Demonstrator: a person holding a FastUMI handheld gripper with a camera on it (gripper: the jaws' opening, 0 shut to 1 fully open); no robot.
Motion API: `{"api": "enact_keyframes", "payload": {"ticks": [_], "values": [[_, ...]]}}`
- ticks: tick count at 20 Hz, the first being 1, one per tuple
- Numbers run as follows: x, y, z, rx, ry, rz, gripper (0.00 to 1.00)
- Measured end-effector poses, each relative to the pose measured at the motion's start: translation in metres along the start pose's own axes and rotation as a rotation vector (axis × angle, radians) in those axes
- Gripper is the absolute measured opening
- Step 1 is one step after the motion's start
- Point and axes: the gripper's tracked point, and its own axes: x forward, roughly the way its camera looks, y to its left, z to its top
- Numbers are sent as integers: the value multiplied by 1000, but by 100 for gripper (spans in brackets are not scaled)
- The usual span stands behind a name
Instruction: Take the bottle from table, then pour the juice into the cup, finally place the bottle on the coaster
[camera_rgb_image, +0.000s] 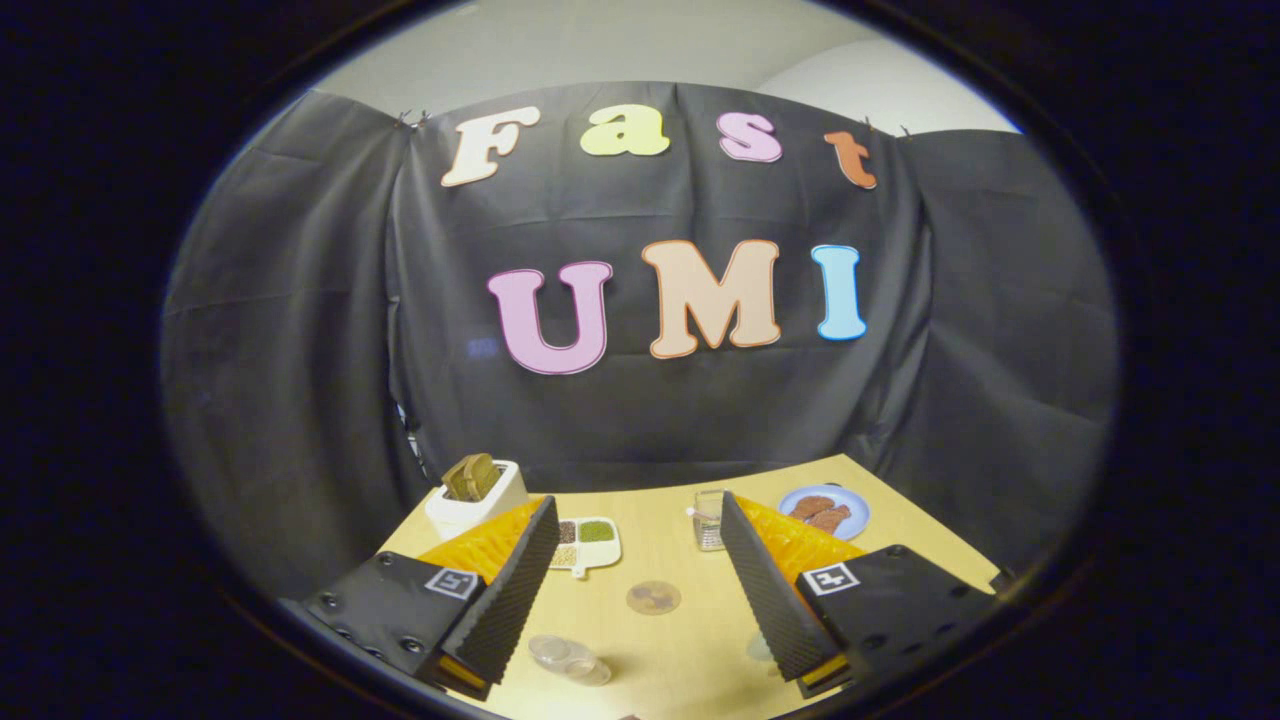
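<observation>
- The gripper (640, 600) is spread wide and holds nothing
- A clear cup (568, 658) lies on the table (680, 640) between the fingers
- A round coaster (653, 597) sits just ahead
- A clear bottle (708, 519) stands beyond, by the right finger

Black cloth wall (640, 420) behind pale wooden table (680, 640).
</observation>
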Motion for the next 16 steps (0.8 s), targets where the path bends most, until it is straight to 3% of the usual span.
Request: {"api": "enact_keyframes", "payload": {"ticks": [7, 16], "values": [[-24, 22, -35, -13, 38, -51, 100], [-67, 91, -123, -75, 183, -55, 100]]}}
